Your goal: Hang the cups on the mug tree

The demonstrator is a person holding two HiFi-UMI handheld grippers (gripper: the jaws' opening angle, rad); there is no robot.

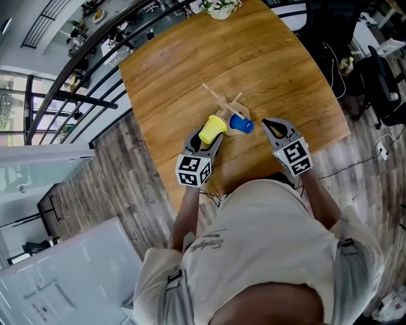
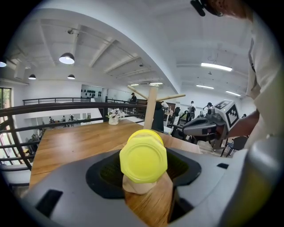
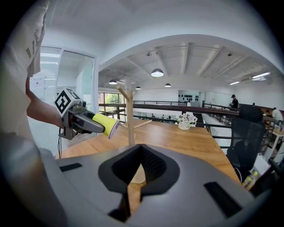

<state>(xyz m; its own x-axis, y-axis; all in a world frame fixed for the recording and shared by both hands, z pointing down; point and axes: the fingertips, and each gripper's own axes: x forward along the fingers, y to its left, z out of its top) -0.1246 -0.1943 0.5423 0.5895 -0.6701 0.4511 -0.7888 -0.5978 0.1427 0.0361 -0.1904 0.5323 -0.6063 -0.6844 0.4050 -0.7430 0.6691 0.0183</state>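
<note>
The wooden mug tree [image 1: 225,103] stands near the table's front edge, its pegs bare in the gripper views. My left gripper [image 1: 208,142] is shut on a yellow cup [image 1: 213,129], held sideways just left of the tree with its mouth toward the post. In the left gripper view the cup's base [image 2: 143,158] faces me between the jaws, with the post [image 2: 151,108] behind. A blue cup [image 1: 241,124] sits right by the tree; whether it hangs on a peg I cannot tell. My right gripper [image 1: 266,124] is shut and empty, just right of the blue cup.
The wooden table [image 1: 190,70] stretches away, with a white pot of flowers [image 1: 220,7] at its far end. A black railing [image 1: 76,70] runs along the left. An office chair [image 3: 250,133] stands off the table's right side.
</note>
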